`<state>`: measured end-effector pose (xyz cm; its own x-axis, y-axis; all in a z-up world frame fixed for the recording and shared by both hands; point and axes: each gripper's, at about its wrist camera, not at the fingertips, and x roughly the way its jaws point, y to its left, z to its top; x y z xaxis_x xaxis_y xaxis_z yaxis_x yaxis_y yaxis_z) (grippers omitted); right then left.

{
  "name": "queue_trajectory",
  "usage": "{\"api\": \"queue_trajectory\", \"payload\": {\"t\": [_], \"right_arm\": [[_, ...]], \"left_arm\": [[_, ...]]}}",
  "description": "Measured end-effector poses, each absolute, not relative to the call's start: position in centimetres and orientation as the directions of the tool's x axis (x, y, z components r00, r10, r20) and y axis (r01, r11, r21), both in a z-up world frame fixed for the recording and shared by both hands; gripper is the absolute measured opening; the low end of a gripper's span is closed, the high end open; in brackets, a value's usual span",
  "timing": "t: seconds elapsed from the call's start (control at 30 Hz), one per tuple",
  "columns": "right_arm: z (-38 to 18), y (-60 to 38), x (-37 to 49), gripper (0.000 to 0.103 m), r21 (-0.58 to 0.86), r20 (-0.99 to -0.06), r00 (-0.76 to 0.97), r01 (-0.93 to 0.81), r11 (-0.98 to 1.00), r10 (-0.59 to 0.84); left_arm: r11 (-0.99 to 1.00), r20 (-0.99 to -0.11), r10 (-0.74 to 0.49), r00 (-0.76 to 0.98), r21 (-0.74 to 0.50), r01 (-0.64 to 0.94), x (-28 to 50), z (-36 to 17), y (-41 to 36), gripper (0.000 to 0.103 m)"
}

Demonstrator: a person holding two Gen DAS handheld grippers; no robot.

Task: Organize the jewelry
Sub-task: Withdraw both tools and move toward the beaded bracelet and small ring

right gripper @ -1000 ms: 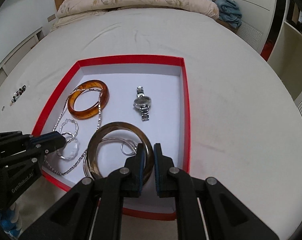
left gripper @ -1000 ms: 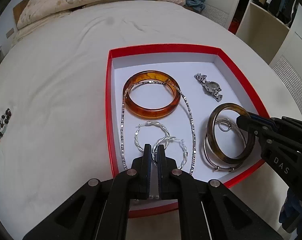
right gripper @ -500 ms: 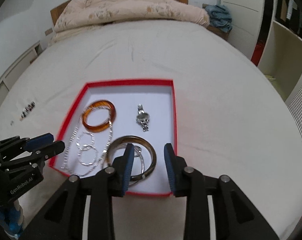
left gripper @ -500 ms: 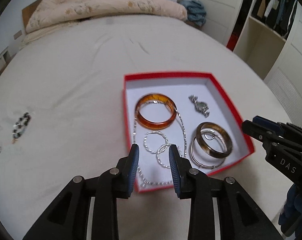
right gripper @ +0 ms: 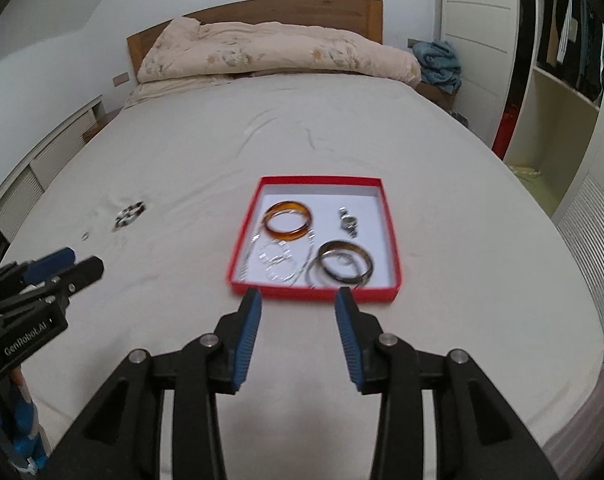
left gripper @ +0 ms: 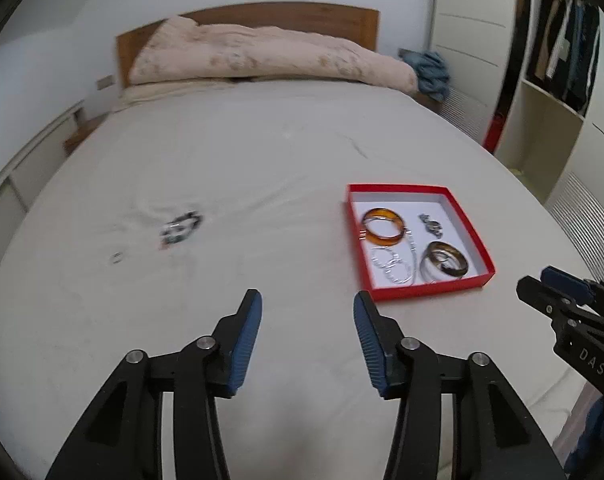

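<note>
Bedroom, pale bed sheet (left gripper: 262,160) as work surface. Still loose on it, well left of the red box (right gripper: 313,294): a beaded bracelet (left gripper: 182,227) and, just beside it, a small ring (left gripper: 116,258). Probably light, the bracelet limp and strung, the ring hard, slick and apt to sink into soft bedding. Best pinched across the bead strand at one side; the ring by its edge, pressing lightly. Already boxed: amber bangle (right gripper: 288,220), dark bangle (right gripper: 345,266), watch (right gripper: 349,222), silver hoops and chain. Left hand-held gripper (left gripper: 306,312) spread wide, empty, above bare sheet. Right hand-held gripper (right gripper: 298,308) likewise spread, empty, near the box's front wall.
</note>
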<state>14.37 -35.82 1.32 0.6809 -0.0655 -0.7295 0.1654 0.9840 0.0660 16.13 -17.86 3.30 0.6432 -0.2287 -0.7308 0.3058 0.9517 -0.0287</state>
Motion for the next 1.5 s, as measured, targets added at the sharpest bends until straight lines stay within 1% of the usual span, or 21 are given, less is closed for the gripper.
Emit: {"api": "queue_trajectory", "payload": {"t": [0.13,0.23,0.47,0.53,0.57,0.67,0.9,1.1,1.27,1.5], "right_arm": [[2.5,-31.7,11.8,0.038,0.039,-0.719,0.692,0.134,0.990,-0.065],[3.2,-29.1,10.3,0.044,0.015,-0.710,0.701,0.110,0.994,-0.067],[4.9,-24.2,7.5,0.045,-0.015,-0.686,0.725,0.060,0.998,-0.054],[5.3,-23.2,7.1,0.045,-0.023,-0.679,0.732,0.044,0.999,-0.048],[5.4,-22.7,6.9,0.045,-0.034,-0.675,0.736,0.038,0.999,-0.051],[5.9,-21.4,6.7,0.046,-0.065,-0.662,0.747,0.022,0.998,-0.060],[6.7,-20.2,7.7,0.046,-0.105,-0.633,0.770,0.017,0.994,-0.080],[6.6,-19.3,9.3,0.046,-0.120,-0.624,0.778,-0.008,0.993,-0.069],[6.1,-18.9,11.3,0.046,-0.100,-0.636,0.771,-0.032,0.994,-0.040],[4.8,-17.9,15.6,0.046,-0.088,-0.661,0.750,-0.055,0.995,-0.017]], "left_arm": [[0.968,-0.710,-0.196,0.676,-0.032,0.247,13.5,4.5,-14.0,0.058],[0.979,-0.686,-0.166,0.708,-0.027,0.204,11.3,5.4,-11.2,0.059],[0.990,-0.647,-0.112,0.754,-0.010,0.138,7.3,7.1,-6.4,0.059],[0.993,-0.642,-0.095,0.761,-0.005,0.120,6.7,7.3,-5.5,0.061],[0.994,-0.642,-0.089,0.761,-0.006,0.112,6.6,7.3,-5.2,0.065],[0.997,-0.641,-0.068,0.765,-0.013,0.078,6.3,7.2,-3.8,0.066],[1.000,-0.640,-0.027,0.768,-0.015,0.022,7.4,6.7,-2.3,0.071],[0.999,-0.653,-0.020,0.758,-0.040,-0.008,9.0,6.1,-1.3,0.074],[0.998,-0.665,-0.007,0.746,-0.048,-0.033,10.7,5.1,-0.5,0.077],[0.996,-0.694,0.019,0.720,-0.049,-0.074,14.2,3.1,1.3,0.077]]}}
